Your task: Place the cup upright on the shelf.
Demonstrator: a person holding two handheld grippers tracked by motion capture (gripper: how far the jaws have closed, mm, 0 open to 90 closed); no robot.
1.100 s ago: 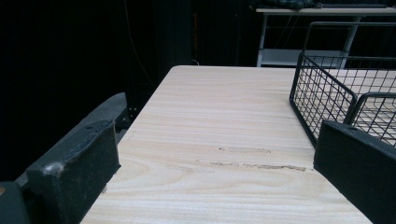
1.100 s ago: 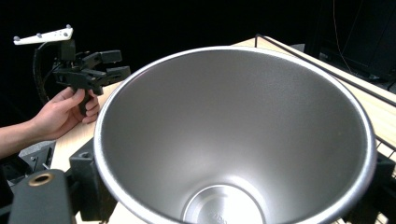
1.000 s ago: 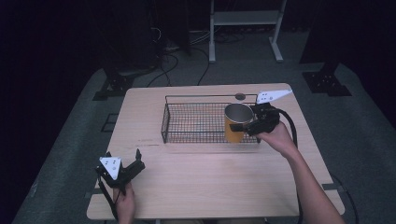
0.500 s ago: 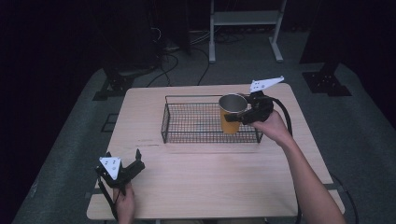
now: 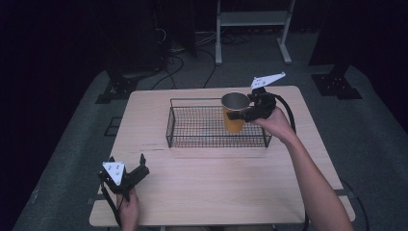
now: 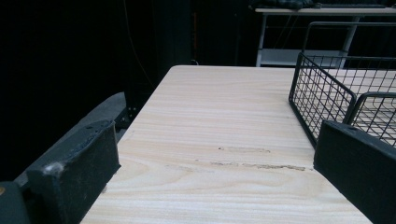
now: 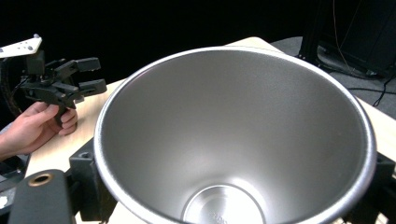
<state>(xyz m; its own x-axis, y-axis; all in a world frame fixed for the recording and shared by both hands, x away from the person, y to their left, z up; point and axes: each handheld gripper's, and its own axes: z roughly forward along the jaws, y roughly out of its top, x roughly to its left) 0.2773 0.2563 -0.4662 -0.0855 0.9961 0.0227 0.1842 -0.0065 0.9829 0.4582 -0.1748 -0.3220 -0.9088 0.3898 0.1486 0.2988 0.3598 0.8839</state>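
Right tongs [image 5: 248,113] are pinching the yellow cup [image 5: 234,113], hanging over the wire basket's [image 5: 192,142] three-o'clock end; I'm judging it lifted, not yet placed. Left tongs [image 5: 133,173] are idling spread at seven o'clock.

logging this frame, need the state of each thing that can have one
cup: upright, empty, held above the basket's right end
wire basket: upright on the table, nothing seen inside
right gripper: shut on the cup
left gripper: open, holds nothing, low at the table's near left corner
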